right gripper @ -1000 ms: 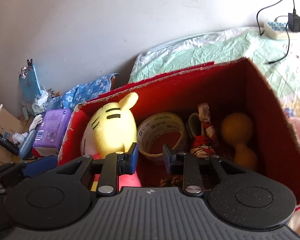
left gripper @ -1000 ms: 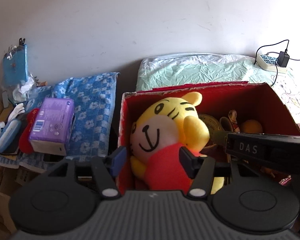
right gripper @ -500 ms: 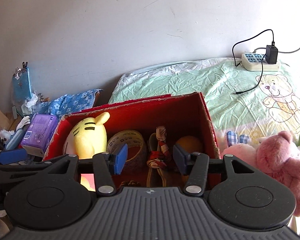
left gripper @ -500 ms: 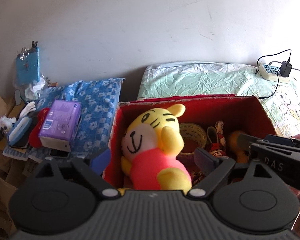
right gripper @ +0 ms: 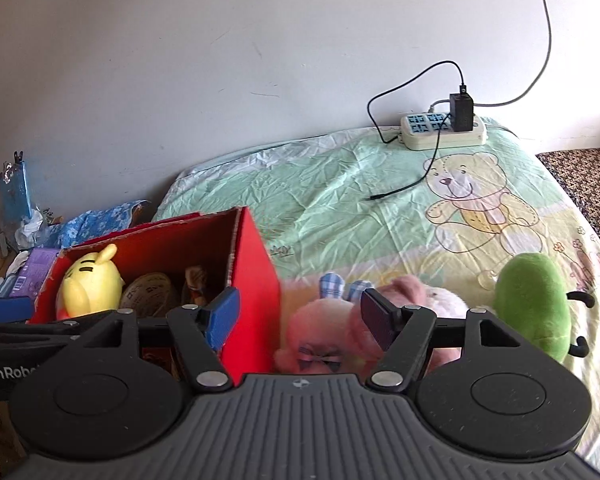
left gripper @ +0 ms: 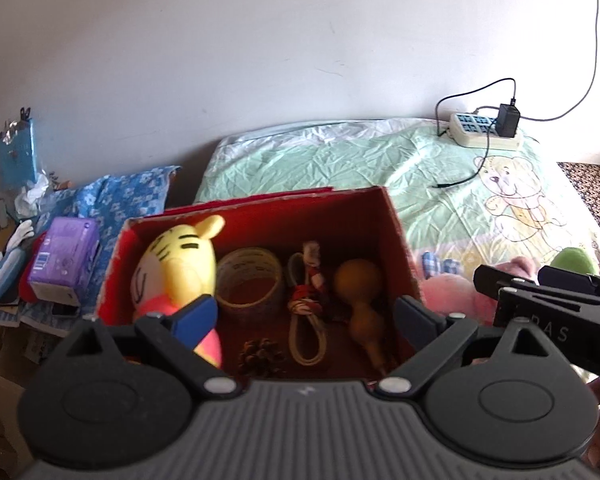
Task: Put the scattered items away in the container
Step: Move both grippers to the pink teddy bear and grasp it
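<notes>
Pale wall rises behind a bed (right gripper: pixel 340 200) with a green bear-print sheet, and the red box (left gripper: pixel 392 236) stands on it as the landmark. Compared with a second ago, both cameras have pulled back and swung to the right of the box: the tiger toy (left gripper: pixel 180 264) no longer fills the left view, and the whole box interior now shows. Inside the box, the tiger lies at its left end, then a tape roll (left gripper: pixel 249 280), a coiled rope (left gripper: pixel 306 320) and a gourd (left gripper: pixel 360 296) toward its right wall, with a pine cone (left gripper: pixel 260 354) at the near side. The left gripper (left gripper: pixel 304 314) hovers over the box, fingers spread much wider than before and holding nothing. The right gripper (right gripper: pixel 298 314) has moved off the box to its right, fingers wide apart and empty, above a pink plush (right gripper: pixel 332 332) lying just beside the box's right wall. A green plush (right gripper: pixel 532 300) lies farther right of the box. A power strip (right gripper: pixel 444 132) sits well behind the box by the wall, and a purple pack (left gripper: pixel 66 256) lies left of it.
</notes>
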Motion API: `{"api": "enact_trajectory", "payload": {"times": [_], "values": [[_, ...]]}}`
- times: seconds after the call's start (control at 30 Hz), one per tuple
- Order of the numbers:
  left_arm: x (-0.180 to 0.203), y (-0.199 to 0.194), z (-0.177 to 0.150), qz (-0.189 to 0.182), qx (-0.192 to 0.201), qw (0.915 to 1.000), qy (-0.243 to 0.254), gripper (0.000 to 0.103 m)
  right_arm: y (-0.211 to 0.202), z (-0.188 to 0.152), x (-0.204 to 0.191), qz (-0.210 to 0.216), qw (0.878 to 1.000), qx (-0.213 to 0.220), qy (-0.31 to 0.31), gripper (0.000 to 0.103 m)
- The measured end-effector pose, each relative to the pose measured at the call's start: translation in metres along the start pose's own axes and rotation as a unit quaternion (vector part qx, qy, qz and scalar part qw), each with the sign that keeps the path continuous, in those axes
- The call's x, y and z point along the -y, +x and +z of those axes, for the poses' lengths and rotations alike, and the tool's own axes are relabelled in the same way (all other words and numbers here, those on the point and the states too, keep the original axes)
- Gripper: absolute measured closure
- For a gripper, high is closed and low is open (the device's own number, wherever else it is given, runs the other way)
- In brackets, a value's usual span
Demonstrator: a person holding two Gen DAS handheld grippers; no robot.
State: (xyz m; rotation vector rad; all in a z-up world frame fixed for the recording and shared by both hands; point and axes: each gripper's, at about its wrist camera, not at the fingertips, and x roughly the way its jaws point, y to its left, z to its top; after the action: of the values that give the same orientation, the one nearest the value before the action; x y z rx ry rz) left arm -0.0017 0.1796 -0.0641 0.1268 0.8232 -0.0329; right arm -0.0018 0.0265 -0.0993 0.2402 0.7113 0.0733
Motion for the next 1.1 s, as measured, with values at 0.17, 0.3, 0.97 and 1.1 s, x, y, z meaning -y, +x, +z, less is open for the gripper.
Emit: {"api": "enact_trajectory", "payload": {"times": [0.17,0.3,0.97,1.1], "values": [[0.04,-0.005,-0.017,-0.044,0.016,0.9986,0.026,0.009,-0.004,-0.009,0.053,-0.001,1.0,-0.011,0.005,0.034],[0.069,-0.001,-0.033,-0.089,0.011,0.9953,0.036,0.014,-0.001,-0.016,0.094,-0.008,0.999,-0.031,0.017,0.038],[0.129,0.082,-0.058,-0.185,-0.042,0.9806,0.049,0.02,0.041,-0.009,0.112,0.159,0.982,-0.098,-0.03,0.052],[0.13,0.095,-0.054,-0.208,-0.038,0.9768,0.036,0.02,0.06,-0.015,0.108,0.152,0.979,-0.126,-0.051,0.057]]}}
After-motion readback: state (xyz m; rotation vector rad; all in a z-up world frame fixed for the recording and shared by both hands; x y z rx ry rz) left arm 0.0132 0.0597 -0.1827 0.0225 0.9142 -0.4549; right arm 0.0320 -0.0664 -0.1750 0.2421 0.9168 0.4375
